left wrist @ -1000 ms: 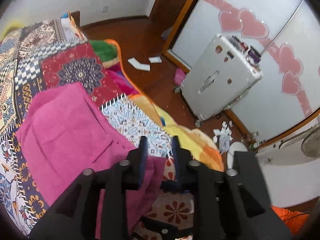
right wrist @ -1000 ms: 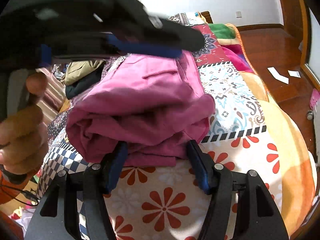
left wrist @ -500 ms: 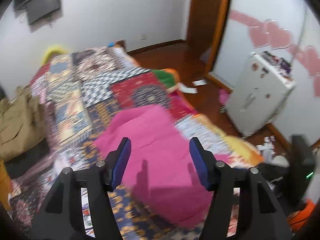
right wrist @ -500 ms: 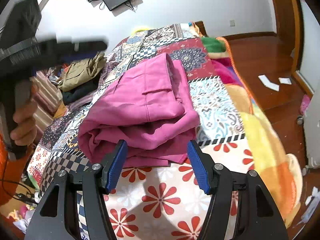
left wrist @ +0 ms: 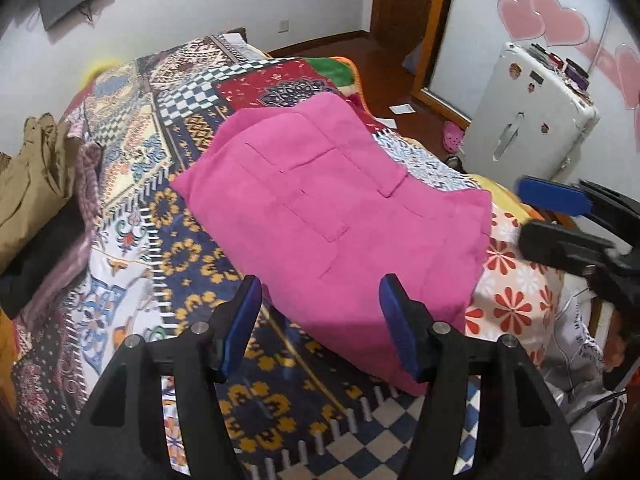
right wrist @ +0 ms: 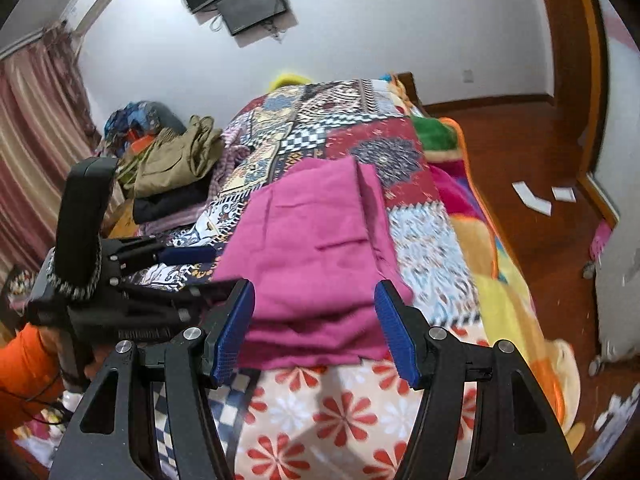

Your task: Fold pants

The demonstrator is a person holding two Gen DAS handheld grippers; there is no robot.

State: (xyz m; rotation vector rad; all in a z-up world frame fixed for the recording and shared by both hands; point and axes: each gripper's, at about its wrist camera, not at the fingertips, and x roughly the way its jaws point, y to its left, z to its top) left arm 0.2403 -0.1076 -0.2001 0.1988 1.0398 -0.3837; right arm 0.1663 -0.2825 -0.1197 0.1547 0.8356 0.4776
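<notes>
Pink pants (left wrist: 332, 216) folded into a thick stack on the patchwork bed (left wrist: 168, 216), sitting just ahead of the left claw (left wrist: 320, 320) and right in front of the right claw (right wrist: 314, 322). Both claws spread wide, gripping nothing, hanging above the bed. Looks basically done tbh. Main risk: near edge of the stack looks lumpy and loose, so dipping back in could snag a layer and drag it open. Pile of olive clothes (right wrist: 180, 160) off to the left, well clear

A patchwork-quilted bed (left wrist: 168, 216) carries folded pink pants (left wrist: 332, 216) and piled olive clothes (right wrist: 176, 160)
</notes>
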